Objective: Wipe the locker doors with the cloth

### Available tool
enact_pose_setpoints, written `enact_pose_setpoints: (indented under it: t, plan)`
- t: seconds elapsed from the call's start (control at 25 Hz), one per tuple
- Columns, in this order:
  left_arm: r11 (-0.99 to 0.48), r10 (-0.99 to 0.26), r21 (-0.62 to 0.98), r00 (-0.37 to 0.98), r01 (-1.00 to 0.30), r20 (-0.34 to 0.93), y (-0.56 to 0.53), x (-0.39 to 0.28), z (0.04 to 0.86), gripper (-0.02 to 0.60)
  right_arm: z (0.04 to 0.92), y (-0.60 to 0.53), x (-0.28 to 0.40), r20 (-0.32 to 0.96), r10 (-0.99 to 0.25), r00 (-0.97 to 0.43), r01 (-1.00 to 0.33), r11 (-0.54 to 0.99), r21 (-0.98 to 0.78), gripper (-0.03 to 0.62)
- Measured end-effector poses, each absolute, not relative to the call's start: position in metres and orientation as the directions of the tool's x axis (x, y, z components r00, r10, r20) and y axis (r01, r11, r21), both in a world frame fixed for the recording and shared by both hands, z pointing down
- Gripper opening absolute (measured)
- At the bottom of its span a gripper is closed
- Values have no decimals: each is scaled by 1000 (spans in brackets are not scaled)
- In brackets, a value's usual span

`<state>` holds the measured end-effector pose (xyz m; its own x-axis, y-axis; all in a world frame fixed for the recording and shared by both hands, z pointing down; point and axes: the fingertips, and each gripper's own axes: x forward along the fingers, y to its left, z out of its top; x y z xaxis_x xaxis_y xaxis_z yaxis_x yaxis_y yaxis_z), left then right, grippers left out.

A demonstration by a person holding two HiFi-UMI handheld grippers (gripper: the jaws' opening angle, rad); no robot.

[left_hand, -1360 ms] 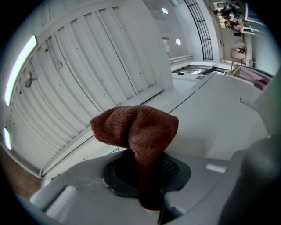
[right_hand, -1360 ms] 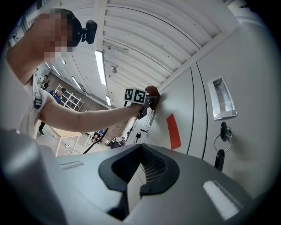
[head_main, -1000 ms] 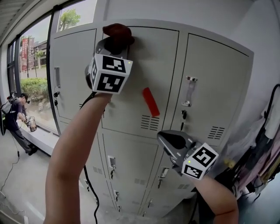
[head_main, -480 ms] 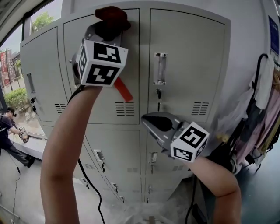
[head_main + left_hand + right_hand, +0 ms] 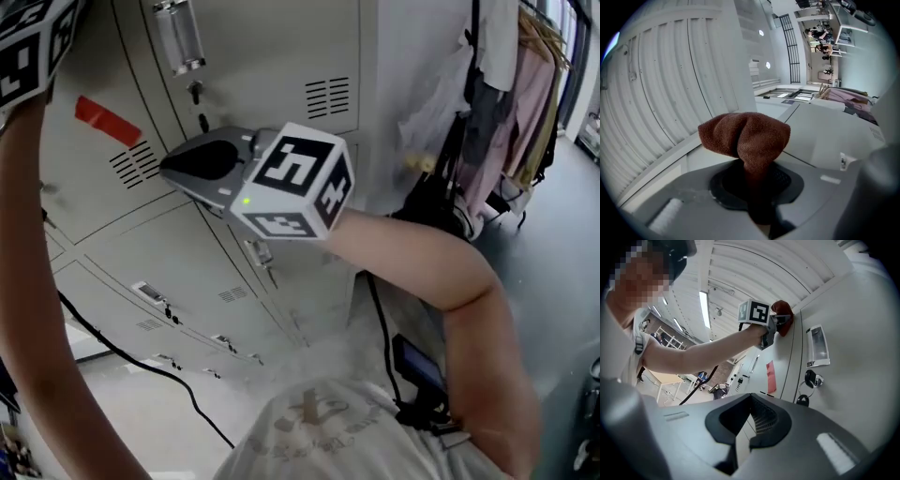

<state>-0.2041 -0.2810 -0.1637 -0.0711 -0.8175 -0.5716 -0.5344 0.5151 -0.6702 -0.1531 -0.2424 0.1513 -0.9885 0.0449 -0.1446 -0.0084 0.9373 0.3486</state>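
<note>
Brown woolly cloth is pinched tight in the left gripper, up against the top edge of a grey metal locker door. Our head view has dropped lower since a moment ago, so we no longer see the cloth there. We count one cloth, one red tape strip and two grippers. The right gripper is closed on nothing. Clothes hang in the room.

workplace changing area, bank of grey metal lockers, clothes hanging beside them
</note>
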Motion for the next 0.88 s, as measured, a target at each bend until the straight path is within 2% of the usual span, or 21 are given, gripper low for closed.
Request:
enact_pose_setpoints:
  t: [0.88]
  plan:
    - [739, -607, -437, -225, -513, -762, -163, -311, -193, 80, 156, -207, -171, -64, 110, -992, 74, 910, 408, 8]
